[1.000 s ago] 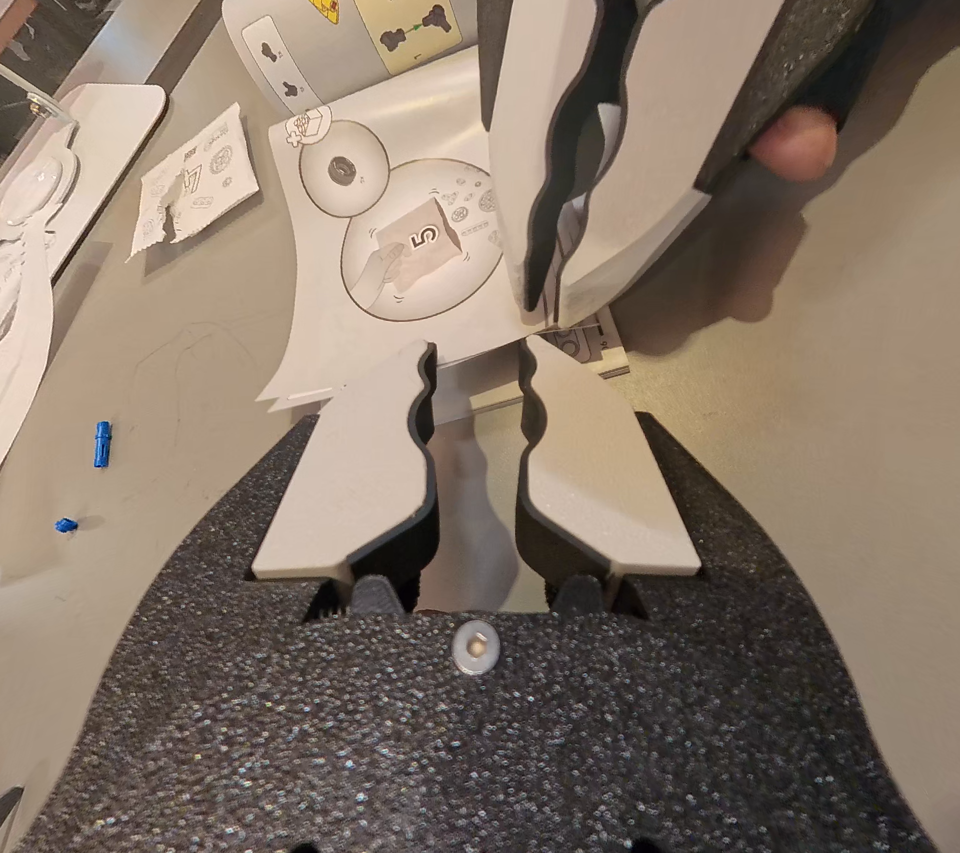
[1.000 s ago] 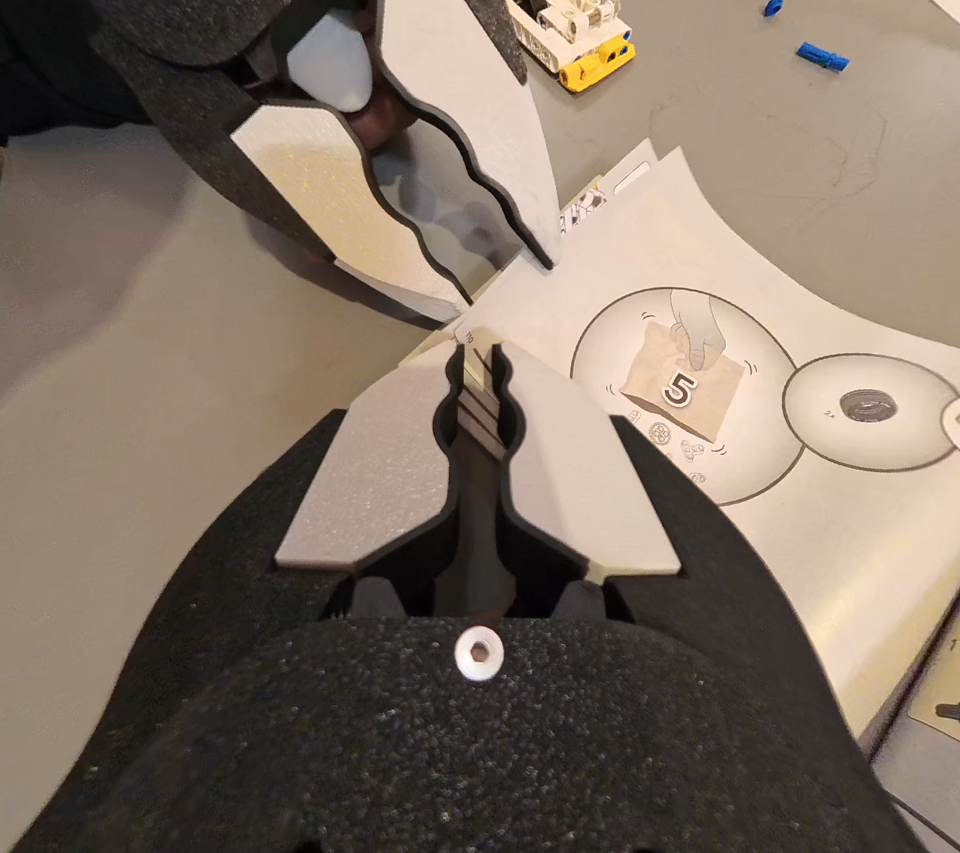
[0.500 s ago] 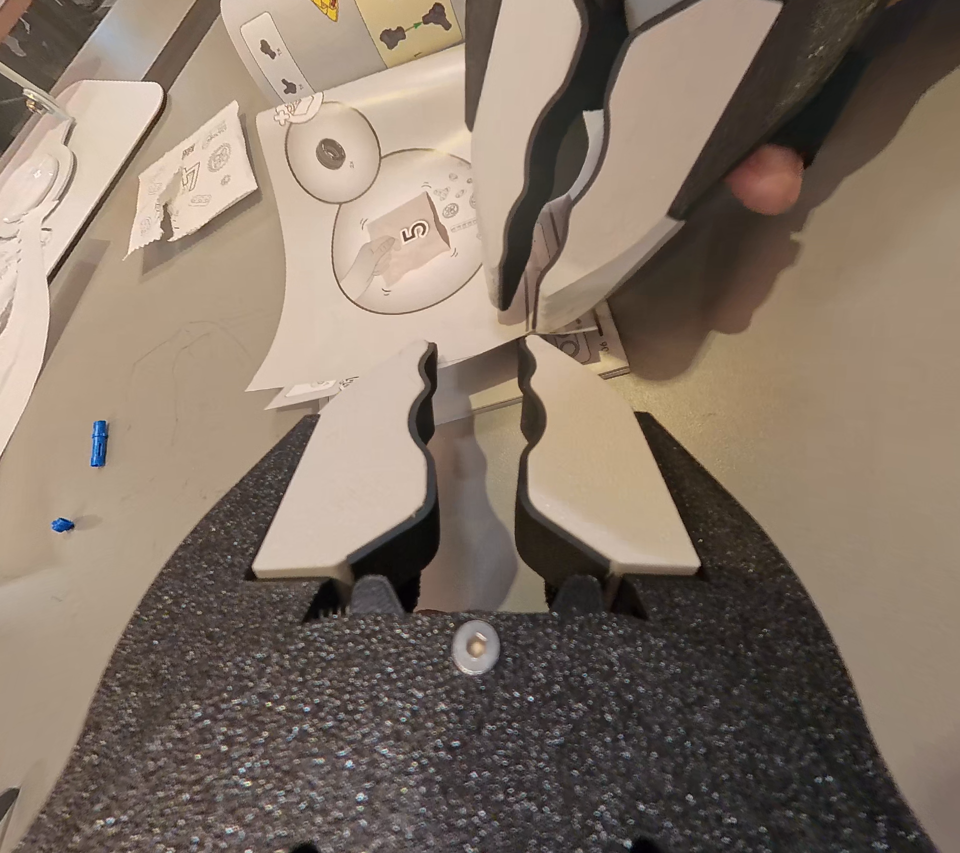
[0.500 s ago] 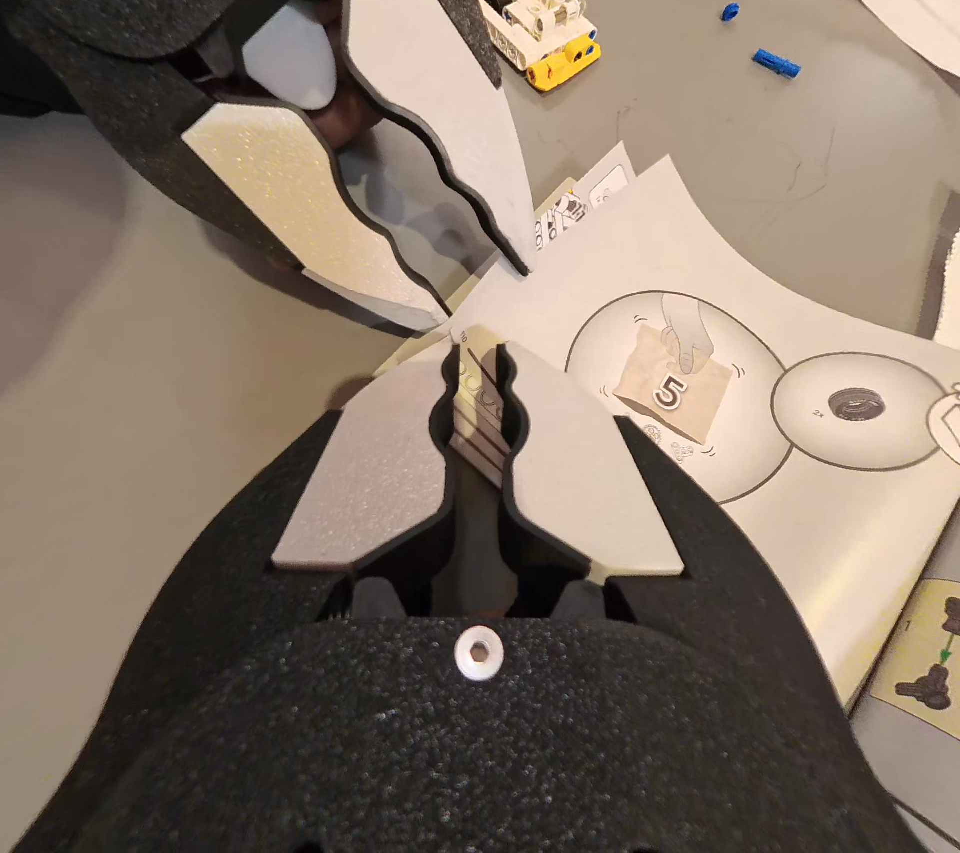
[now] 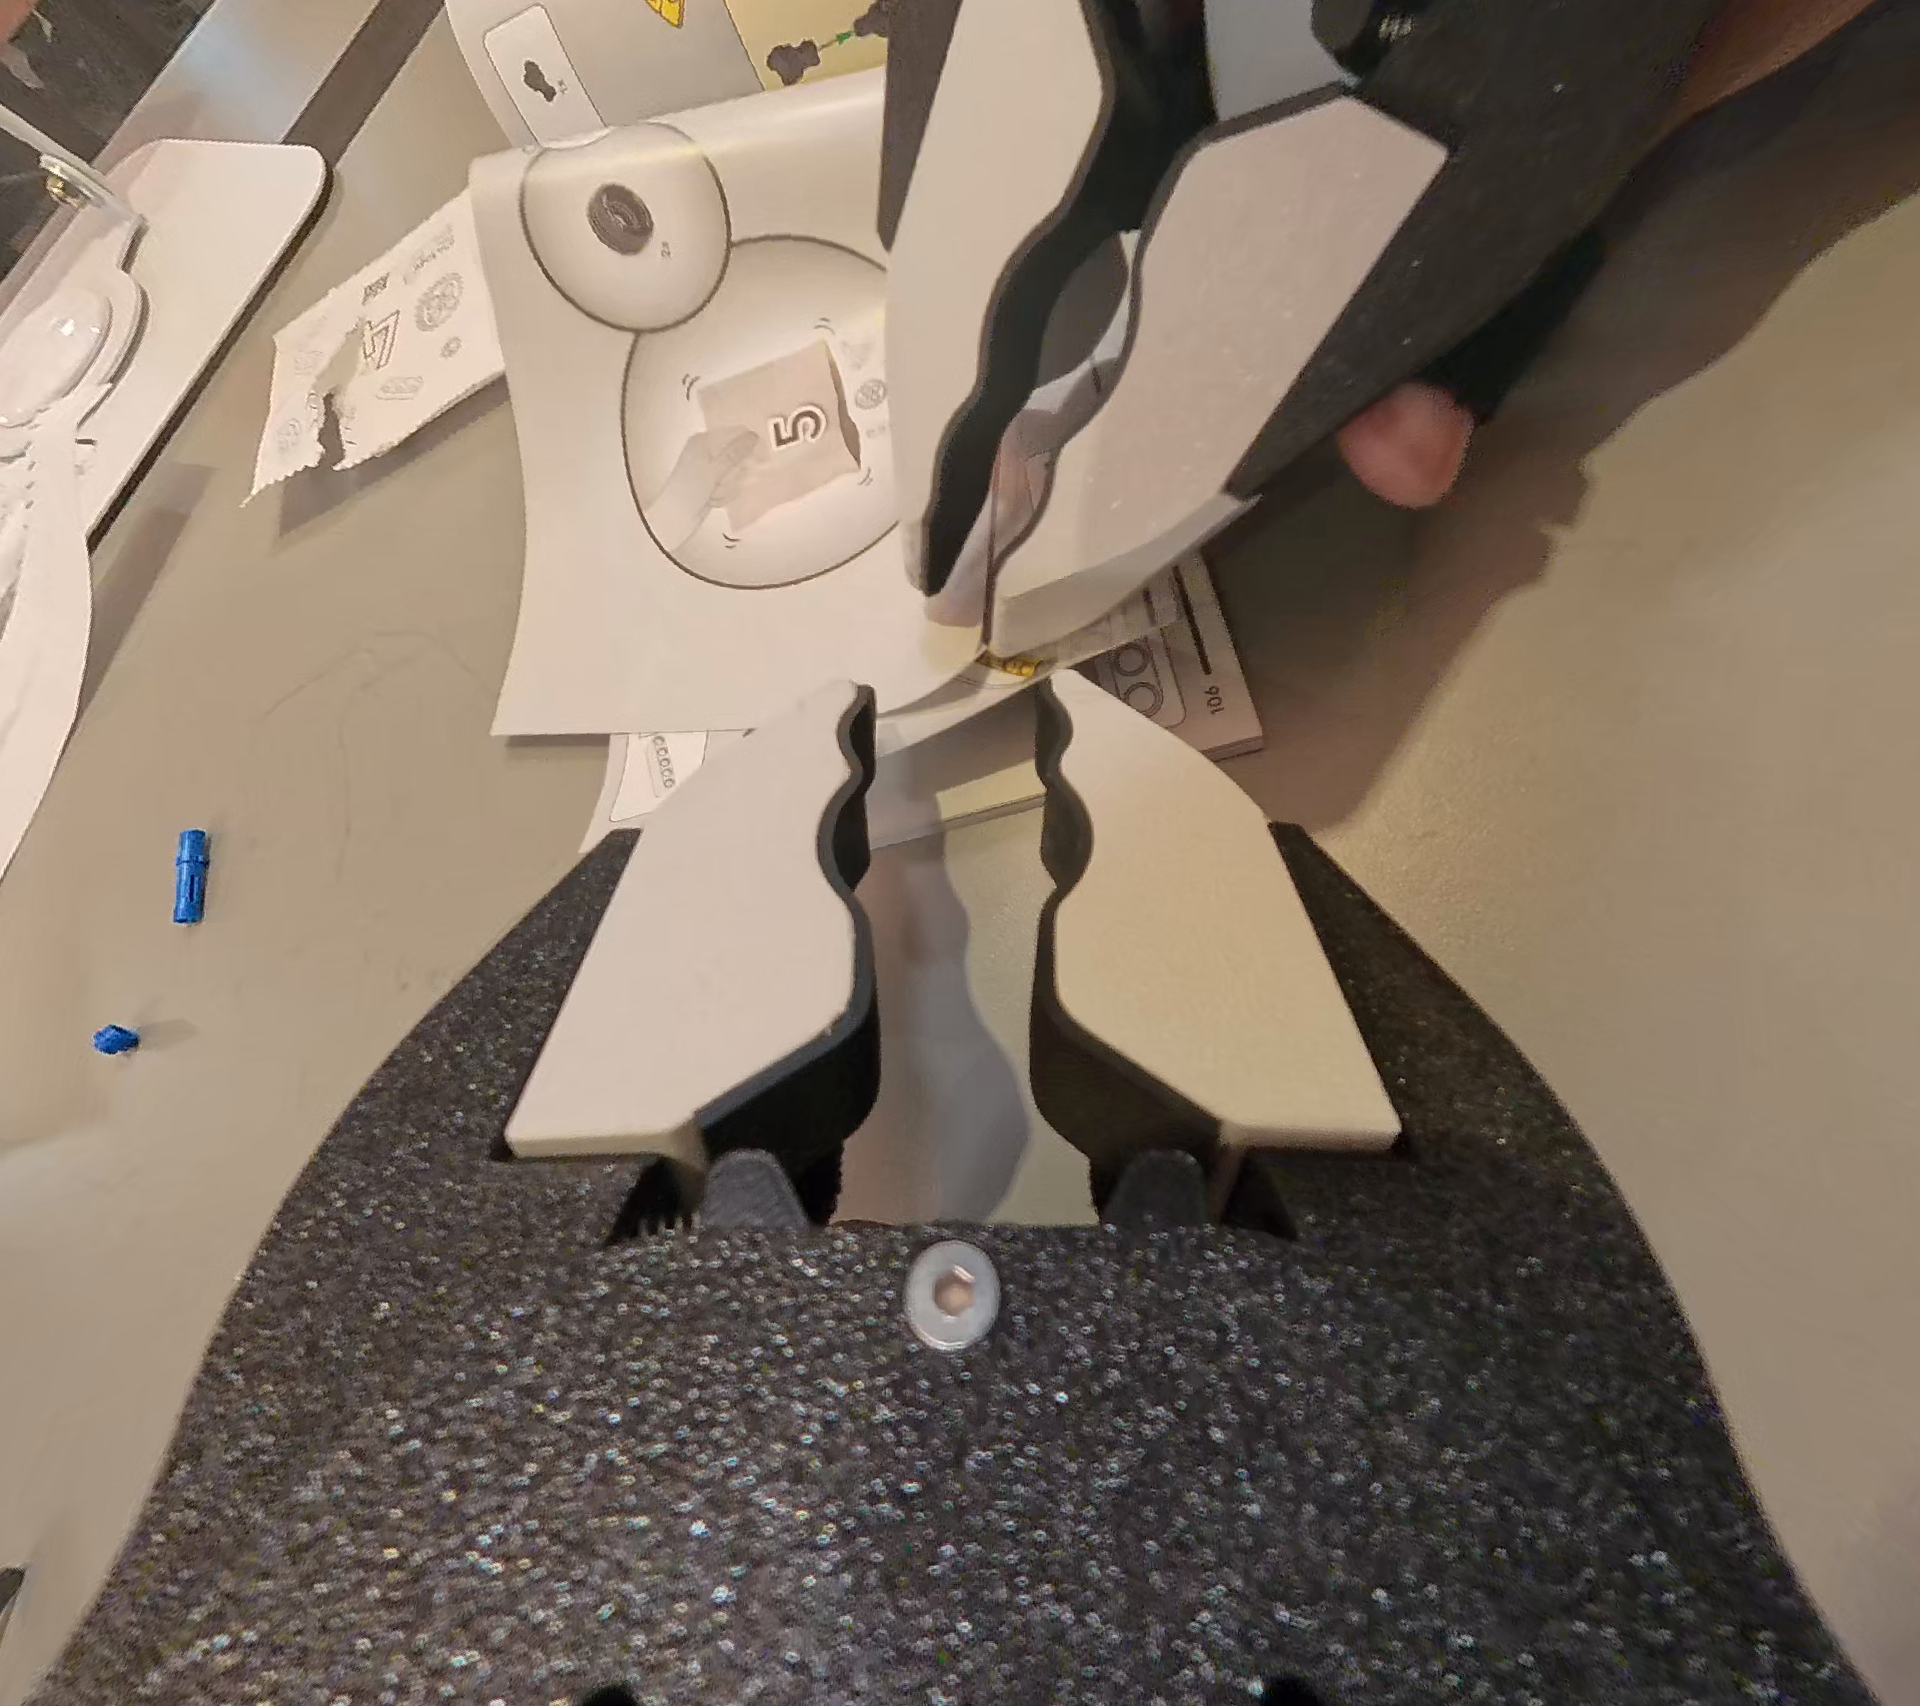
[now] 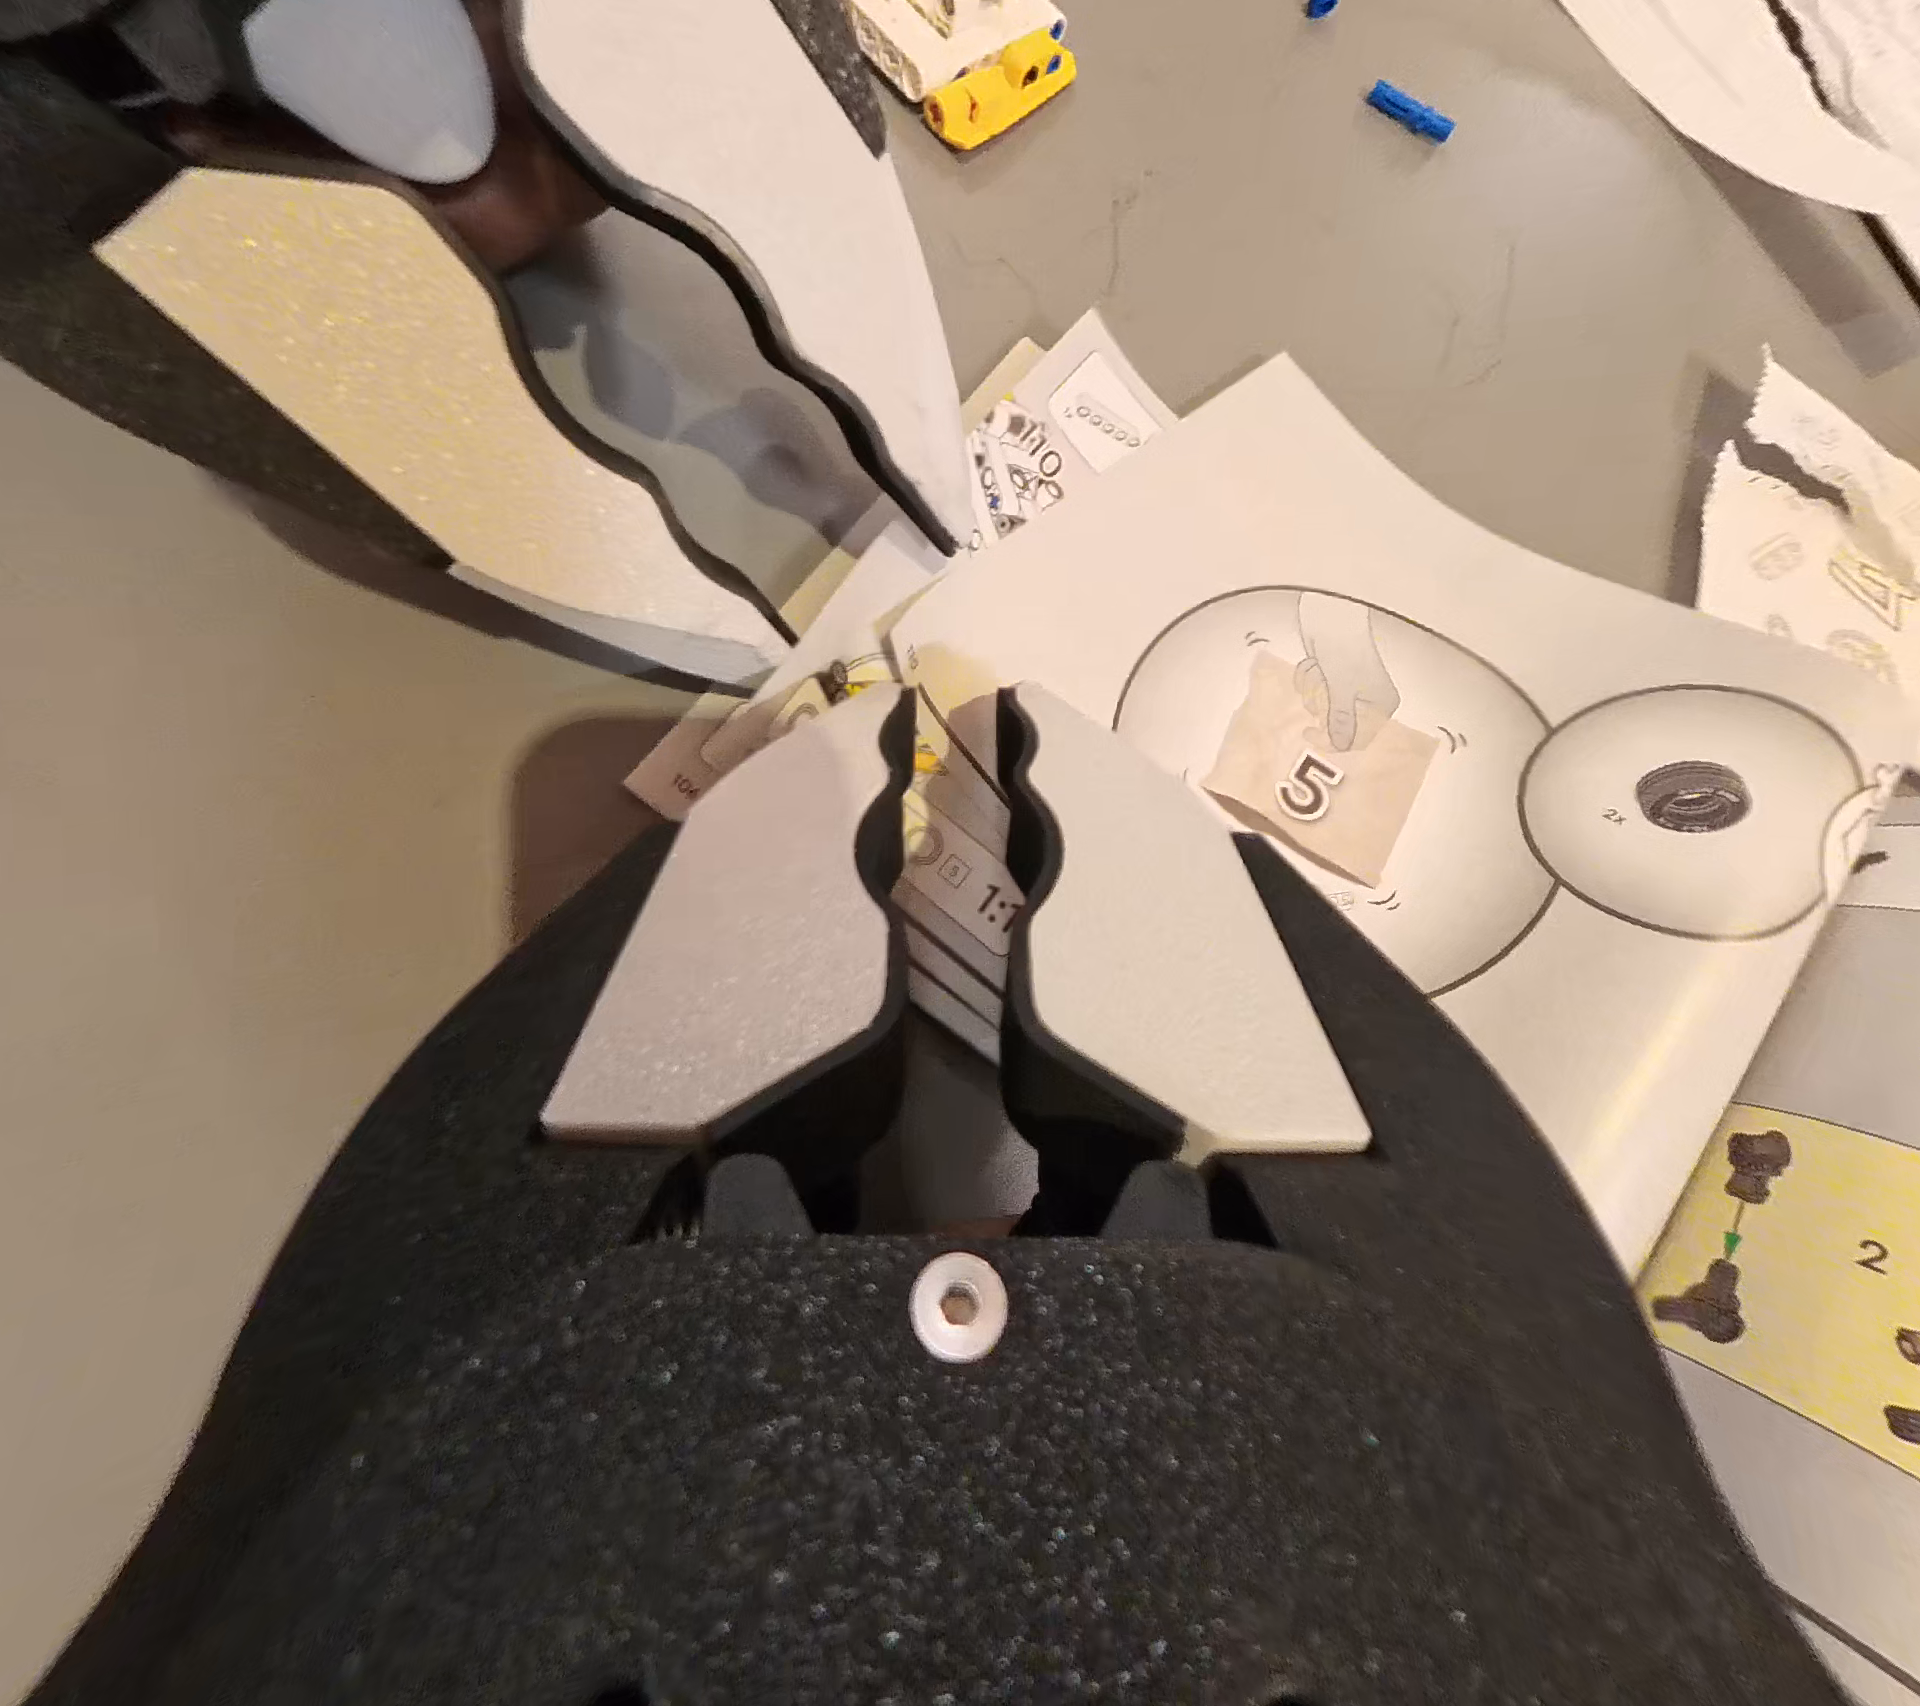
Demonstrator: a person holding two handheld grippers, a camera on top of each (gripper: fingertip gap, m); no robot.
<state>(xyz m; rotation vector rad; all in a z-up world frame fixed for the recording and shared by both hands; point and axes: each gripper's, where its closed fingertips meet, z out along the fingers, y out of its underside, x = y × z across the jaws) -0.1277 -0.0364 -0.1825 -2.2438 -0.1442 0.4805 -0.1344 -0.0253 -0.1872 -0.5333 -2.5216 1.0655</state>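
Booklet pages (image 5: 675, 617) lie fanned out on the grey table (image 5: 1558, 929), the top sheet showing a drawing of a numbered bag. Its near corner sits between our two tools. Our right tool (image 6: 958, 700) stands with its fingers a little apart. A curled page corner rises into the gap, and we see no pad pressing on it. Our left tool (image 5: 956, 700) is wide apart, its tips at the booklet's lower edge, on top of the stacked sheets and holding nothing.

We judge that such thin paper will slip unless the pads close flat on one sheet only, near the corner, while the other tool keeps the stack down.

Farther off lie a torn paper bag (image 5: 364, 368), two small blue pins (image 5: 190, 861) and a white and yellow brick model (image 6: 966, 25).

Compared with a second ago, the right tool's fingers stand somewhat wider, and more printed page shows between them. The top sheet has turned and slid away from the lower pages, so more of these are uncovered at the corner. The left tool's opening looks unchanged.
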